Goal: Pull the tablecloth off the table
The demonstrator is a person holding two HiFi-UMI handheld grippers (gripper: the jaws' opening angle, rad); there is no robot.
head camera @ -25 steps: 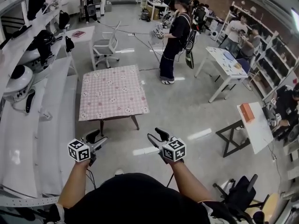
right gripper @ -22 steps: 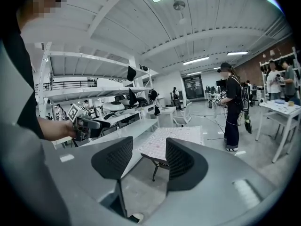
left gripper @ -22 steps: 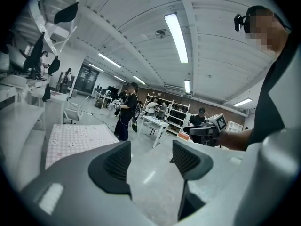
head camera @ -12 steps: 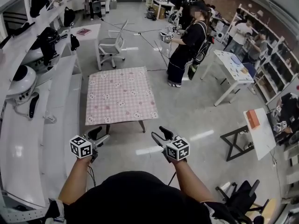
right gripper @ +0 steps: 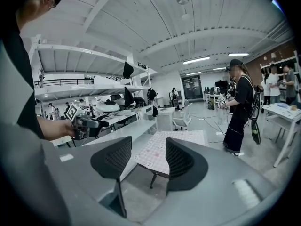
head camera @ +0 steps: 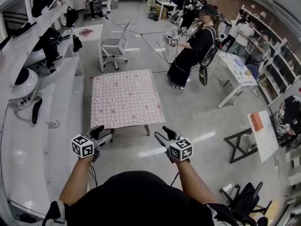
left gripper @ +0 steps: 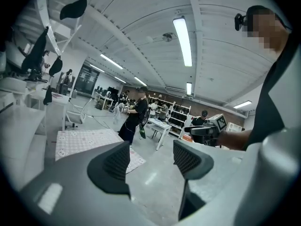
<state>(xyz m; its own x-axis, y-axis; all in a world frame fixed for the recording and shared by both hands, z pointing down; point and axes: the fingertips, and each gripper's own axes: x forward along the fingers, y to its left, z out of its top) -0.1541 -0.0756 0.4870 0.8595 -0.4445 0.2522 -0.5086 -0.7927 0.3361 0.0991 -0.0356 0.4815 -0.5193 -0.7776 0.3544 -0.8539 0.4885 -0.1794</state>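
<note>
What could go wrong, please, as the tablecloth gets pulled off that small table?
The tablecloth lies flat with little overhang, so the open left gripper or right gripper may pinch nothing. The thin-legged table could slide or tip with the pull. The person in black stands near its far corner.

No words, numbers or brand names can be read anywhere. The only signs are black-and-white square markers, on the left cube [head camera: 82,146] at the lower left of the head view and on the right cube [head camera: 181,149] at its lower centre. Print on the distant desks and shelves is too small to tell.
</note>
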